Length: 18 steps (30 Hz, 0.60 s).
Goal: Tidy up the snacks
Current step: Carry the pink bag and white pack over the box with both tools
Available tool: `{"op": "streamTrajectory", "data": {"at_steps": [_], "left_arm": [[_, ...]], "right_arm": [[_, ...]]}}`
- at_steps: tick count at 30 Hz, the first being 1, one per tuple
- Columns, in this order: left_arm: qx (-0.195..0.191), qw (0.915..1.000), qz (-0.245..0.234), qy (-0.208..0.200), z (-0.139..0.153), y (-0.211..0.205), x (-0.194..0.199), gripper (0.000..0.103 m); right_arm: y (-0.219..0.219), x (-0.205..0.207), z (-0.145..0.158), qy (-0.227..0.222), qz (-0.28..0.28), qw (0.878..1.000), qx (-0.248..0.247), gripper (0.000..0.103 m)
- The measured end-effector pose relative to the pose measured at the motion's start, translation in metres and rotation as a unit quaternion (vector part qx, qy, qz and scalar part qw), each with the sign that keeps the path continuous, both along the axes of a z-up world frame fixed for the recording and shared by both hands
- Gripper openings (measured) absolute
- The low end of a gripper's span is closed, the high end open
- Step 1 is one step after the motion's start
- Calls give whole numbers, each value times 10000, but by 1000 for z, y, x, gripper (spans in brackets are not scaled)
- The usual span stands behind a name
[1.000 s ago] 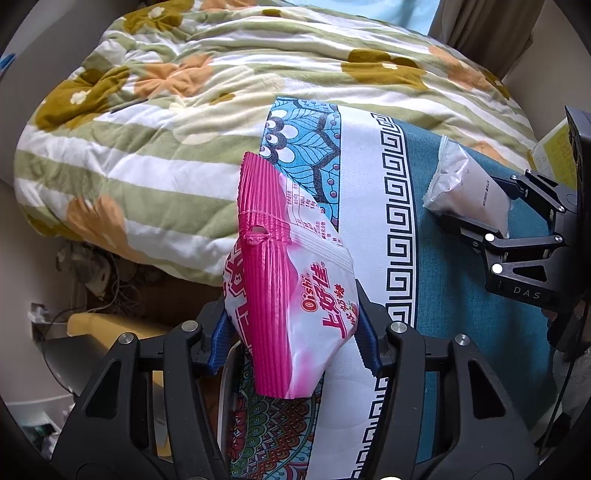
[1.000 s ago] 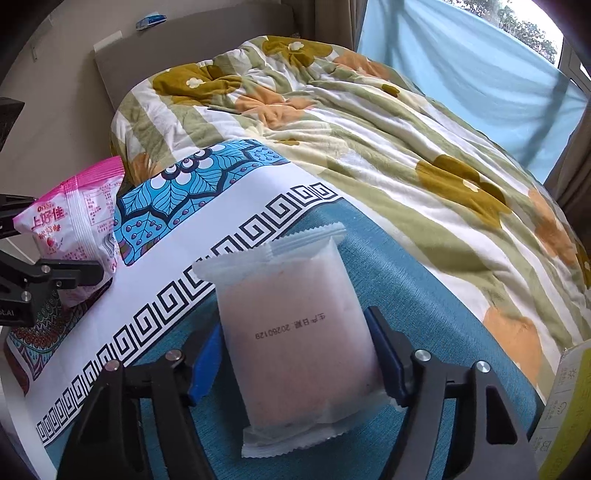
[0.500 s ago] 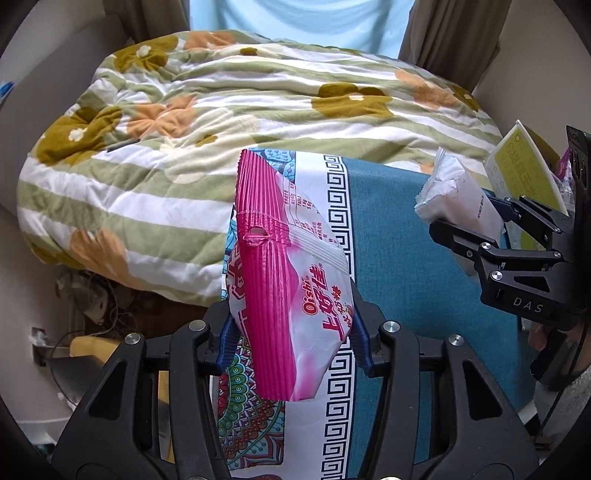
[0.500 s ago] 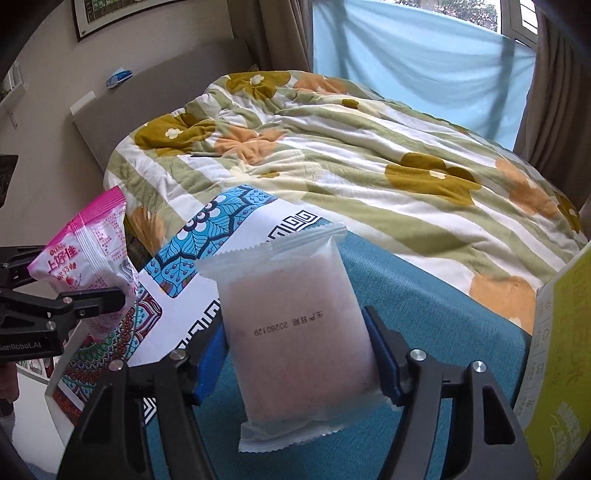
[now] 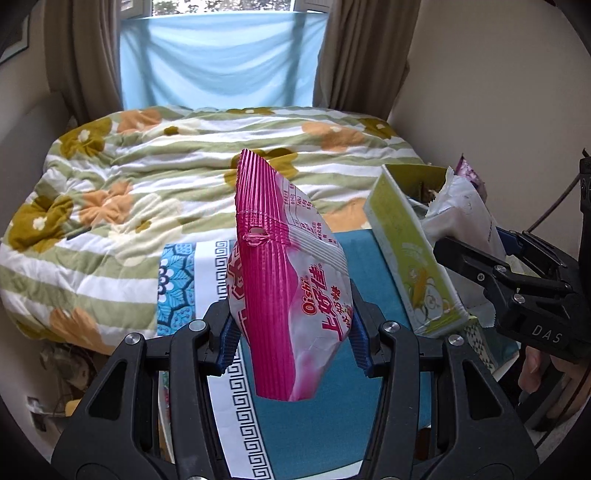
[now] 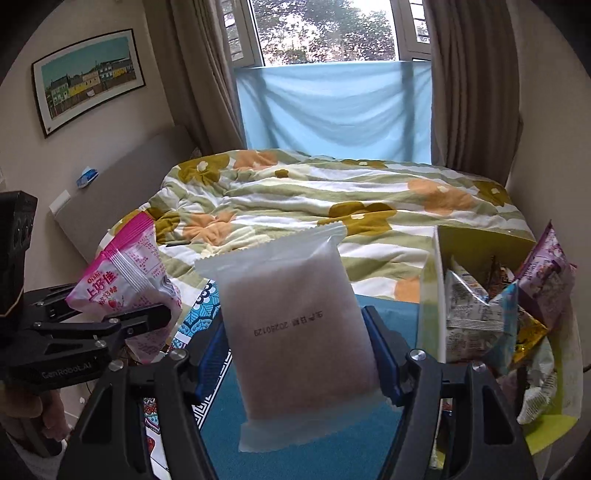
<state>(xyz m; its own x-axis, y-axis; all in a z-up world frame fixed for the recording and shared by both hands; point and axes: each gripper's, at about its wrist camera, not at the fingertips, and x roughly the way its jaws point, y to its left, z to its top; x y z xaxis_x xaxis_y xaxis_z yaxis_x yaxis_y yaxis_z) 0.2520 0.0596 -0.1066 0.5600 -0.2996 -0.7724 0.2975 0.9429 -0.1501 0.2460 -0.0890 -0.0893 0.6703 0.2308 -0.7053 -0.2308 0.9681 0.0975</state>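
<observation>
Two tools clenched — left tool (image 5: 291, 334) grasps upright glossy pink crimped packet (image 5: 286, 291), right tool (image 6: 295, 360) an upright frosted pillow pouch (image 6: 295, 325).

We are seeing soft daylight entering through the window (image 6: 325, 33), which is overexposing slightly. Fisheye distortion is bending the curtains (image 6: 469, 81) and darkening both views' corners. Shadows are staying faint; focus is remaining sharp throughout.

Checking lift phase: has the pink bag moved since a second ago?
Yes. The pink bag, gripped in the left tool, has gone up: it covered the patterned cloth before; now its top overlaps the quilt.
</observation>
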Motion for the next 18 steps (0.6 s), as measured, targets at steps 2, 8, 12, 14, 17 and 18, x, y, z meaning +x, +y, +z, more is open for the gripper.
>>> {"op": "streamTrajectory", "data": {"at_steps": [2, 8, 12, 14, 17, 18], "left_arm": [[-89, 9997, -216, -47, 10, -26, -2, 46], [-307, 9964, -788, -98, 25, -111, -4, 46], [-387, 9942, -1004, 24, 25, -175, 0, 46], [-451, 9928, -1107, 125, 23, -207, 1, 46], [-414, 9917, -1188, 268, 15, -254, 3, 46], [-377, 9918, -1182, 319, 11, -268, 6, 46]], "right_arm": [[-23, -11, 16, -61, -284, 9996, 33, 64], [-97, -42, 44, -192, -1039, 9944, -89, 64], [-151, -59, 49, -185, -1384, 9902, -54, 64], [-176, -65, 51, -149, -1490, 9887, -25, 64], [-211, -71, 53, -102, -1581, 9874, -27, 64], [-224, -72, 54, -94, -1599, 9871, -18, 64]]}}
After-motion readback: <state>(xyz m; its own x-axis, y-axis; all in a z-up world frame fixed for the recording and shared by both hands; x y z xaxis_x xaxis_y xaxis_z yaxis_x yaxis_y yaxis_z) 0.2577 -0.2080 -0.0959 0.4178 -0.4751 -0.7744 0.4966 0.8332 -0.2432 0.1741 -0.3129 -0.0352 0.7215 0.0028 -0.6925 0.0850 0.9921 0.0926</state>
